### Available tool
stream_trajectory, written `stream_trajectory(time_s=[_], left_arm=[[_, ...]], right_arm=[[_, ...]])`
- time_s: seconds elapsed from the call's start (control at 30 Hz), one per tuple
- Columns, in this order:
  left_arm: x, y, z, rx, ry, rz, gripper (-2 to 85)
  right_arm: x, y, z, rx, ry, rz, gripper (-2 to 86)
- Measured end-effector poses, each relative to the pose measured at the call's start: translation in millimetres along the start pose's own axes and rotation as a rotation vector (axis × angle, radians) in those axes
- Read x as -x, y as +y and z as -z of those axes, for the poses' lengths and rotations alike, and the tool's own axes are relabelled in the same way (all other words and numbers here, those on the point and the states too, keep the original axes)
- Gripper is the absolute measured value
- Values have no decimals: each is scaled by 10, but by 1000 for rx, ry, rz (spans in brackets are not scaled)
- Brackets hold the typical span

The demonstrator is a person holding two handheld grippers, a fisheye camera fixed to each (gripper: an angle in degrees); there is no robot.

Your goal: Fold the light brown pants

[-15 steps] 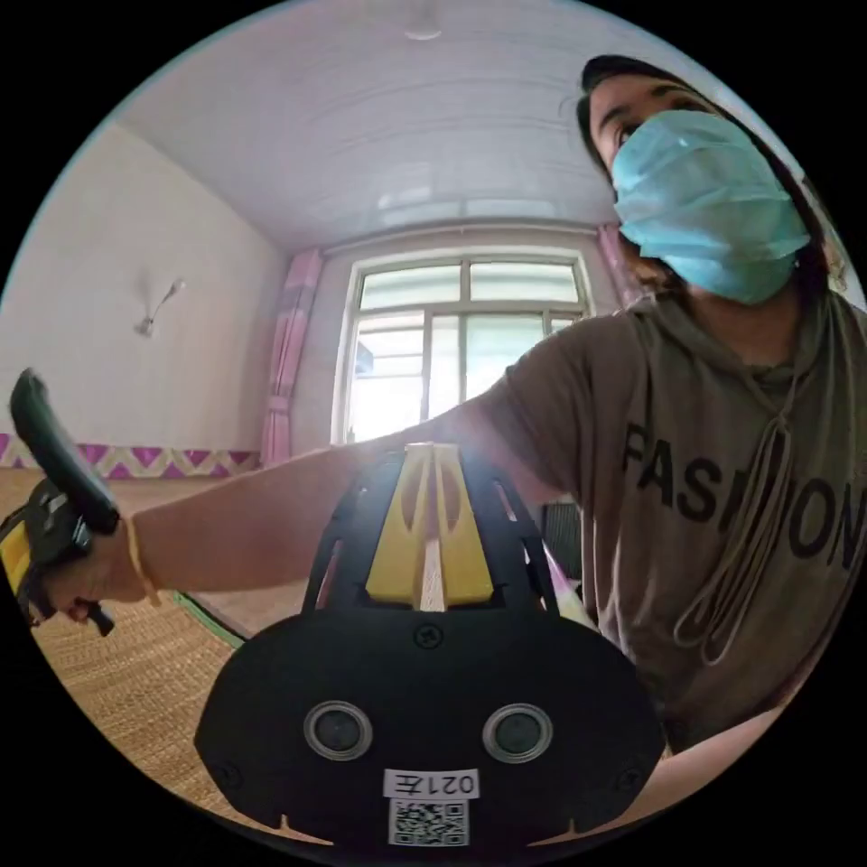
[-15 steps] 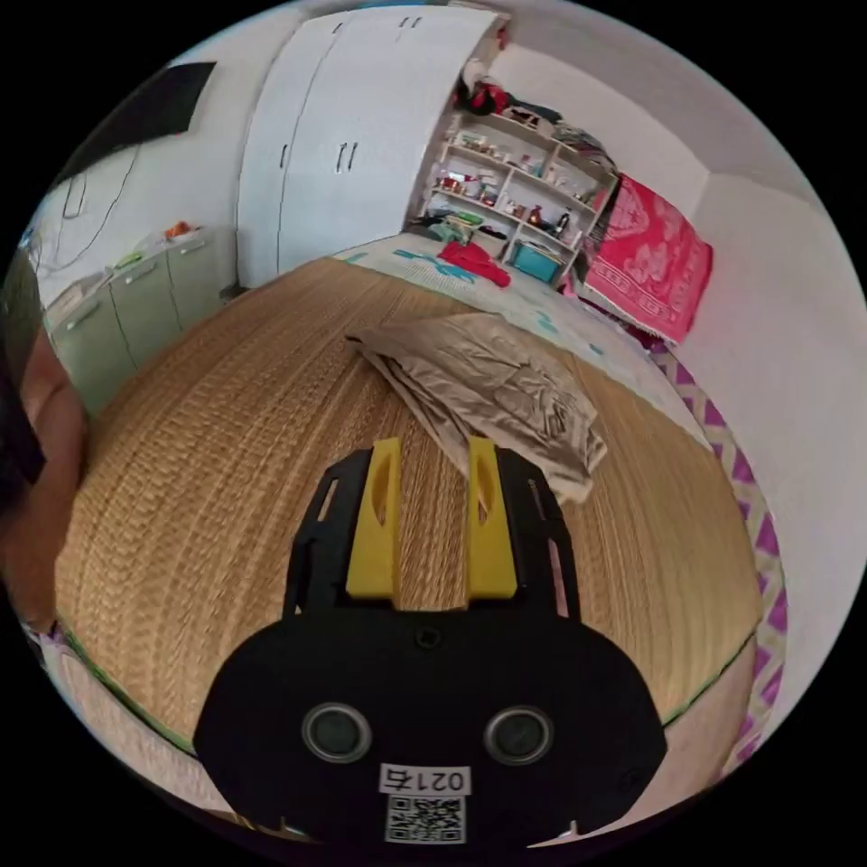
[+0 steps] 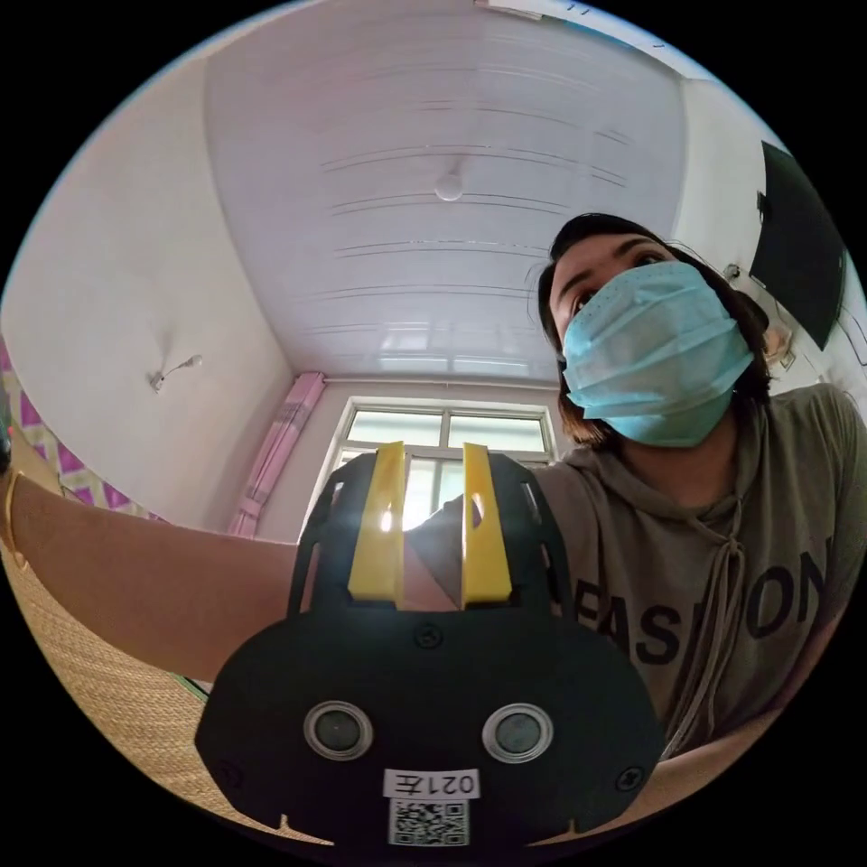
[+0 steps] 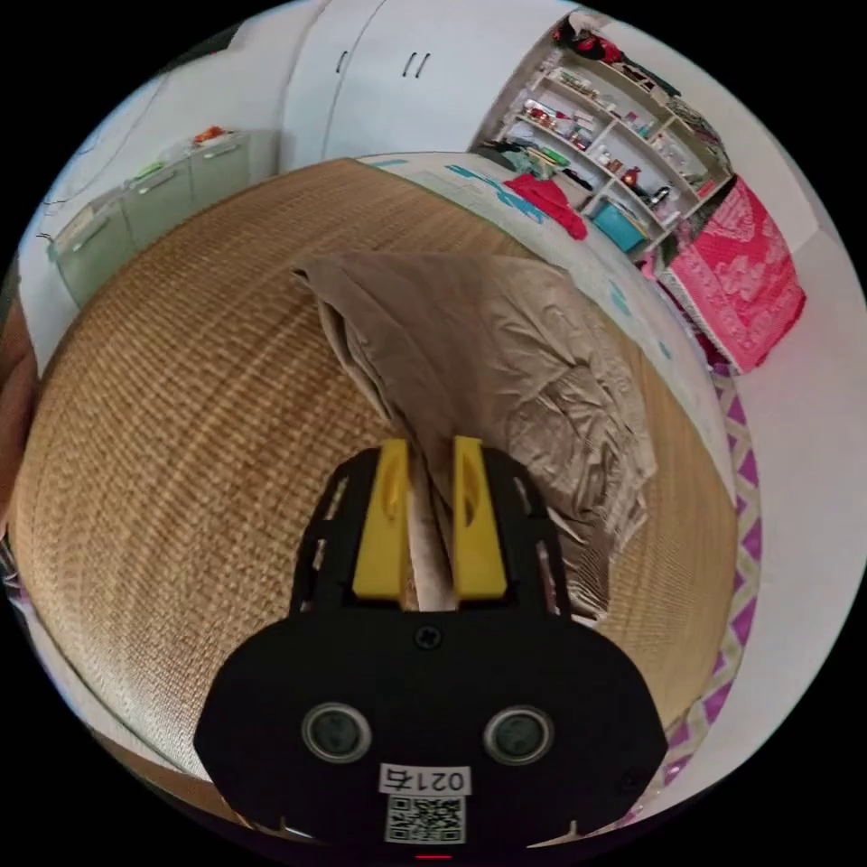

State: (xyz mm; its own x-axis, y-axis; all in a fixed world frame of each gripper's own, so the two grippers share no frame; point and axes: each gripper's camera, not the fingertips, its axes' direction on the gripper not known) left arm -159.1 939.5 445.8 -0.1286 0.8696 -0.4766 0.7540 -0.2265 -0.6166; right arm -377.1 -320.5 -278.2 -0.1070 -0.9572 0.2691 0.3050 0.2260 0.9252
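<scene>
The light brown pants (image 4: 506,361) lie rumpled on the woven mat (image 4: 199,424), running toward 1 o'clock from my right claw (image 4: 429,452), which pinches a hem edge. They look soft, light, slippery; I'd grip seams. My left claw (image 3: 432,456) points up, parted and empty.

Right gripper view: the near end of the crumpled light brown fabric pants (image 4: 506,361) passes between the two yellow jaws of the right gripper (image 4: 428,452) and continues behind its black body, so the pants' near edge is hidden. Whether both jaws press on the fabric cannot be determined. The near edge of the woven straw mat (image 4: 181,433) is covered by the same black body. Items on the white open shelving unit (image 4: 623,135) are too small to identify.

Left gripper view: the person's bare outstretched arm (image 3: 135,578) is cut off at the picture's left edge, hand unseen. The black wall-mounted panel (image 3: 795,244) is cut off at the right edge.
</scene>
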Motion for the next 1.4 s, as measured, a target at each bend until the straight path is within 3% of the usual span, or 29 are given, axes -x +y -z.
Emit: stream_trajectory(time_s=[0.13,0.33,0.43,0.6,0.73,0.9,1.07,1.2,1.4], left_arm=[[29,-22,-187,59,-29,-23,61],[219,-27,-630,170,-86,1,8],[355,11,-941,240,-117,35,25],[592,101,-1496,364,-207,112,95],[880,234,-2013,485,-283,242,102],[981,550,-3004,755,-399,305,35],[547,775,-4685,1107,-539,142,99],[380,812,-5434,1244,-626,94,93],[137,902,-6066,1374,-863,-24,89]], right_arm=[[159,122,256,59,103,0,9],[789,1179,1232,185,101,-76,-2],[1484,1797,1775,277,140,-131,-2],[2938,2729,2562,454,255,-408,0],[3972,3155,2761,577,295,-547,-3],[4813,3234,2890,458,349,-735,-3],[4962,3345,2930,272,302,-912,13],[5105,3699,3009,137,135,-1060,61],[5799,4914,3707,-126,256,-1460,116]])
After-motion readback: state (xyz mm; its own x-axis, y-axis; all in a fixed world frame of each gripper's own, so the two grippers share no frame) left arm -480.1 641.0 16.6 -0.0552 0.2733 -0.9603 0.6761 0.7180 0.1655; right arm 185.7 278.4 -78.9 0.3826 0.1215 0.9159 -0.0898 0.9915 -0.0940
